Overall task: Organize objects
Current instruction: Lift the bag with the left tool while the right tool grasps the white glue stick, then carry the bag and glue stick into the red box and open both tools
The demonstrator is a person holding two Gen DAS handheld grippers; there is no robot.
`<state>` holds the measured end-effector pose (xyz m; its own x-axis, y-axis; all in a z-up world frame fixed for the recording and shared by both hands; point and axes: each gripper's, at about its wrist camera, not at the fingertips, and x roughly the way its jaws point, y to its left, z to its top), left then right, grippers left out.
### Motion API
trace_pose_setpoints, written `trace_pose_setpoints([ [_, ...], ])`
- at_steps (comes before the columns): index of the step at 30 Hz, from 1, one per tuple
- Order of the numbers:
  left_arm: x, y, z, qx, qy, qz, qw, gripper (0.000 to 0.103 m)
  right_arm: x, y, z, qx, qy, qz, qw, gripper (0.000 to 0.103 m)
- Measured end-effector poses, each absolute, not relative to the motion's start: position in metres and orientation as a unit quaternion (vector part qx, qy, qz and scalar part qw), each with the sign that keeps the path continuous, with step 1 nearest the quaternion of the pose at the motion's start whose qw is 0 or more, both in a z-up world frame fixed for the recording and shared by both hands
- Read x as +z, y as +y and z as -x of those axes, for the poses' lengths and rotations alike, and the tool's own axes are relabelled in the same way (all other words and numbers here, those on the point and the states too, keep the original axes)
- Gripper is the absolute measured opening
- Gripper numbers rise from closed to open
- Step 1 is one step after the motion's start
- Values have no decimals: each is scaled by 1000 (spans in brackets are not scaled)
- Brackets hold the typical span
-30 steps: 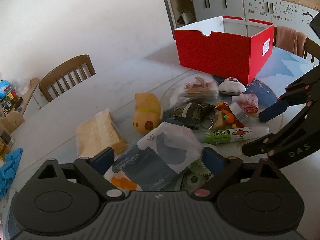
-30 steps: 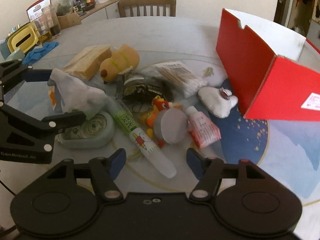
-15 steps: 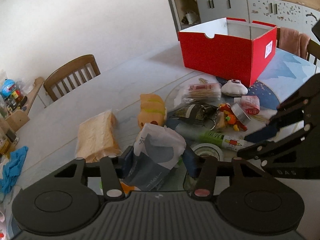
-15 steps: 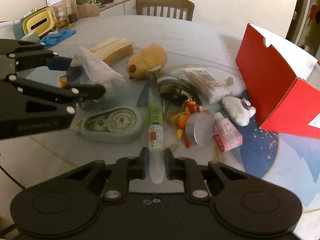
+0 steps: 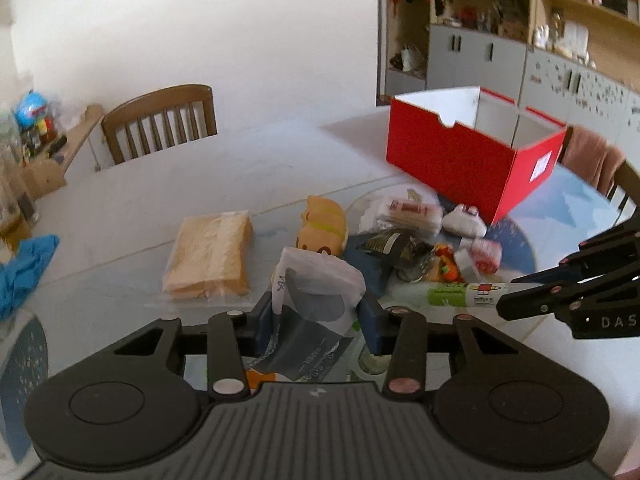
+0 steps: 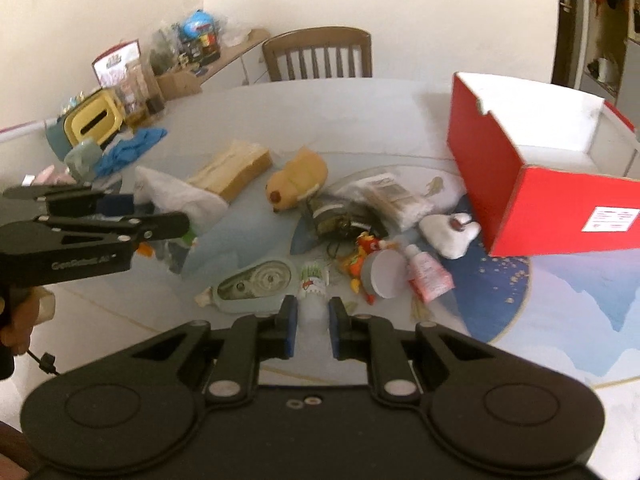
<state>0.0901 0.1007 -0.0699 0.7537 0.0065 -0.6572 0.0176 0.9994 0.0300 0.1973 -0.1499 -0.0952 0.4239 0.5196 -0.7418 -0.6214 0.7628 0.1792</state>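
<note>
Red cardboard box, open-topped, white inside; stands at the far right of the desk.
Left hand-held gripper: jaws closing, blue pads pressing both sides of a white-and-grey plastic pouch, pouch upright between them.
Right hand-held gripper: jaws pressed together on the clear end of a white-and-green tube, tube pointing away from the camera.
Loose on the desk, between grippers and box: wrapped bread slices; yellow plush toy; grey-green tape dispenser, just beside the tube; bag of cotton swabs; orange toy figure; round grey tin; pink-labelled small bottle; white pouch near the box.
</note>
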Motion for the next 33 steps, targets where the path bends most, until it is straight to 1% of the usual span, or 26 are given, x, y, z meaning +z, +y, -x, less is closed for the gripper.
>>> trace_pose_setpoints([
  [6, -49, 102, -79, -6, 346, 19, 938, 42, -72, -171, -193, 340, 400, 48, 850, 15],
  [13, -24, 89, -83, -13, 336, 35, 941, 42, -50, -195, -204, 341, 374, 33, 862, 15],
  [18, -5, 69, -95, -30, 326, 41, 944, 42, -20, -222, -222, 340, 331, 14, 880, 15],
  [26, 29, 17, -147, -71, 299, 23, 951, 42, 13, -262, -284, 320, 275, 2, 907, 15],
  [30, 38, -15, -183, -93, 291, -3, 952, 42, 10, -278, -320, 302, 269, 9, 914, 15],
  [33, 34, -42, -216, -109, 302, -22, 947, 42, -3, -291, -346, 286, 277, 16, 917, 15],
])
